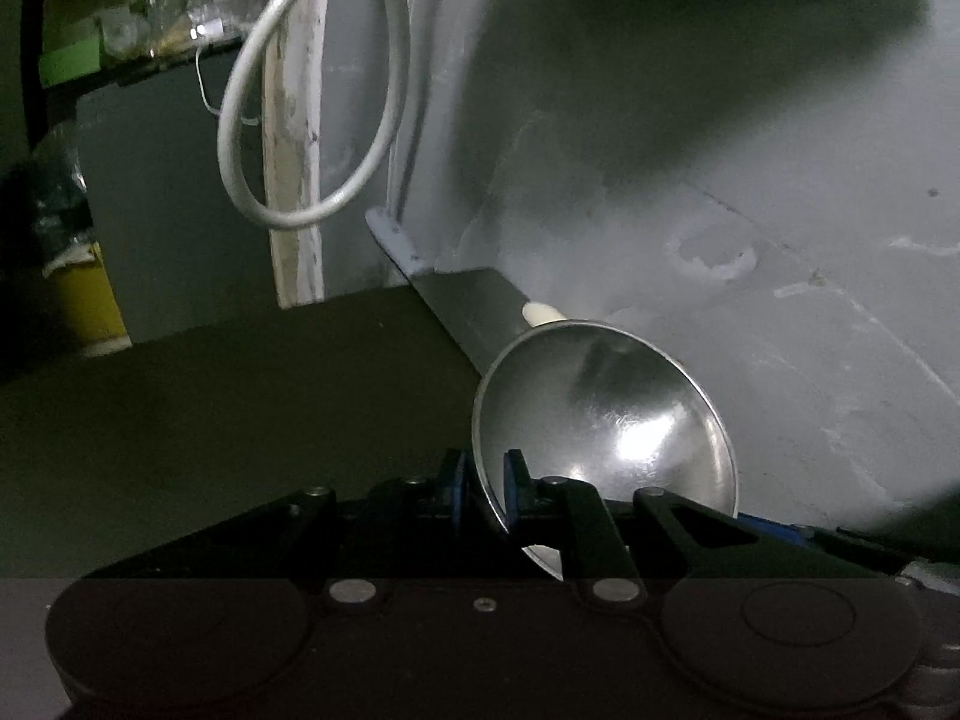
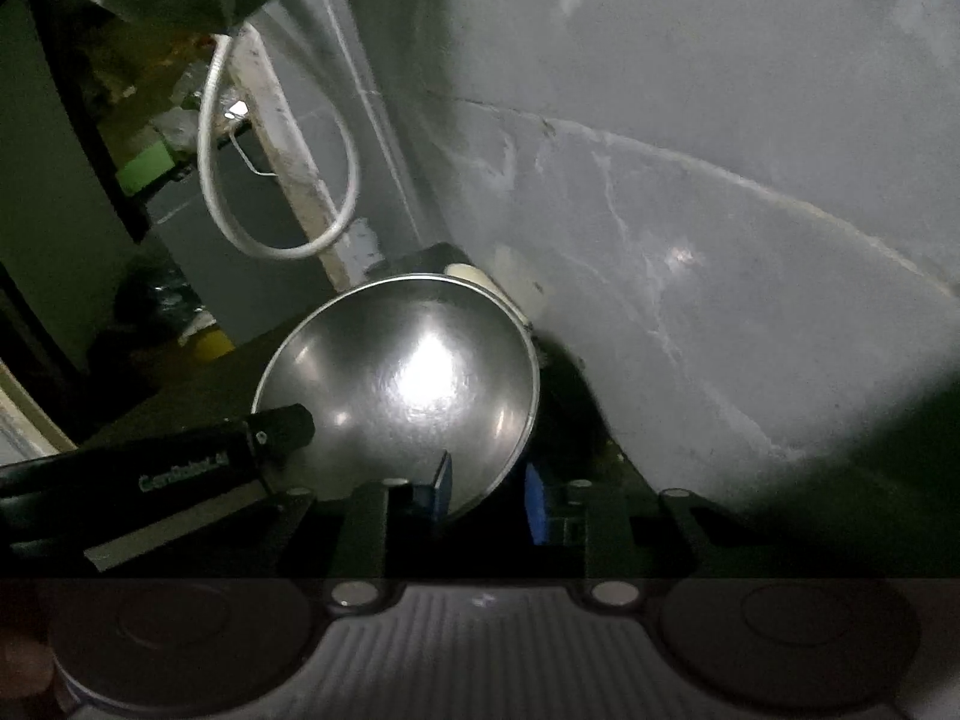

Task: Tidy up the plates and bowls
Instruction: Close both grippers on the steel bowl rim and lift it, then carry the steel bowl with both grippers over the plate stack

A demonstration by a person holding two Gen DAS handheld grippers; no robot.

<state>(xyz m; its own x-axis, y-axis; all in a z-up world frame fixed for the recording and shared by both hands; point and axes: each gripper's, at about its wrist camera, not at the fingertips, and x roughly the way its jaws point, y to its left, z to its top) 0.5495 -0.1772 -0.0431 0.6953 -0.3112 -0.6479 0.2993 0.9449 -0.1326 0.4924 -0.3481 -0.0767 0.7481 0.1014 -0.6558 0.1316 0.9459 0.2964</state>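
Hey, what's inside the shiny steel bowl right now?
The round shiny steel bowl looks empty: bare metal with light glare. The left tool reaches over its rim, and the right tool covers the near edge, so that strip is hidden.

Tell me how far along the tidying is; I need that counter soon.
Nothing looks put away yet. In hand: the steel bowl, with the left gripper and right gripper straddling its rim. No plates or stack show, so placing it remains.
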